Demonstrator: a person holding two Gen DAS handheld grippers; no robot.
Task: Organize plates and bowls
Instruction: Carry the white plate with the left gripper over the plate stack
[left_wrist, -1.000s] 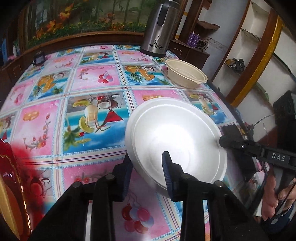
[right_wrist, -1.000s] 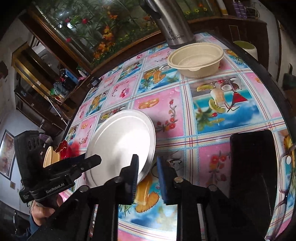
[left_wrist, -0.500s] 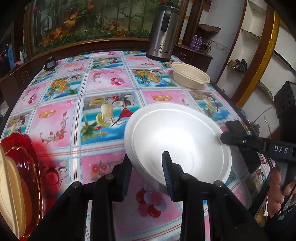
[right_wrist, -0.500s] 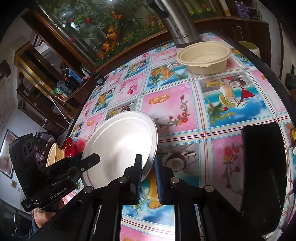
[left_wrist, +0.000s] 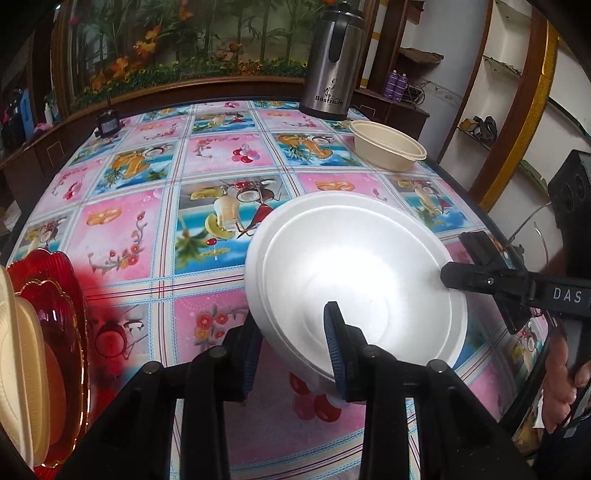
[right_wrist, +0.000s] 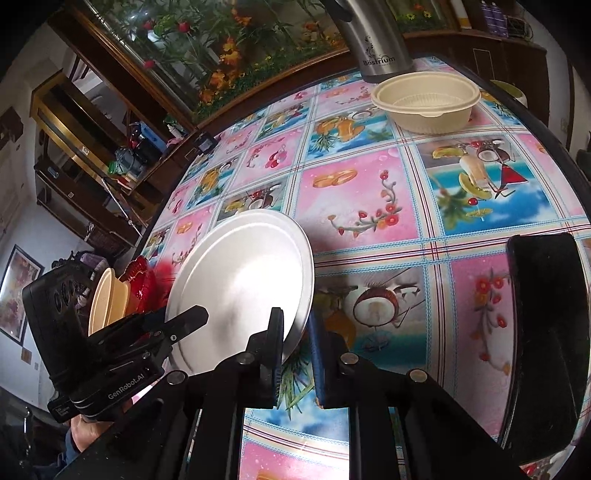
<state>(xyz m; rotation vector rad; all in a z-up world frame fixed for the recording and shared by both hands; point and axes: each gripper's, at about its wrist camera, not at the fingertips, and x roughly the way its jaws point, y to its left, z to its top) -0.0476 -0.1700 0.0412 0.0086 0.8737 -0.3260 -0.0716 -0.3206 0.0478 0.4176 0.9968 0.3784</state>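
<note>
Left wrist view: the plate (left_wrist: 354, 280), tilted above the desk (left_wrist: 147, 229), is clamped at its near rim by the left gripper (left_wrist: 291, 343). Red dishes (left_wrist: 55, 317), now fuller in view, probably mark the stacking place.

Right wrist view: the right gripper (right_wrist: 295, 347) is closed on the plate's opposite rim, seemingly tighter than before; transfer leftward remains.

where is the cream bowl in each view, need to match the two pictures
Left wrist: the cream bowl sits upper right, at the table's far edge, right of and below the steel flask.
Right wrist: the cream bowl sits at the top, right of centre, just below the flask.
Shared landmark: the flask, right behind the bowl in both.
</note>
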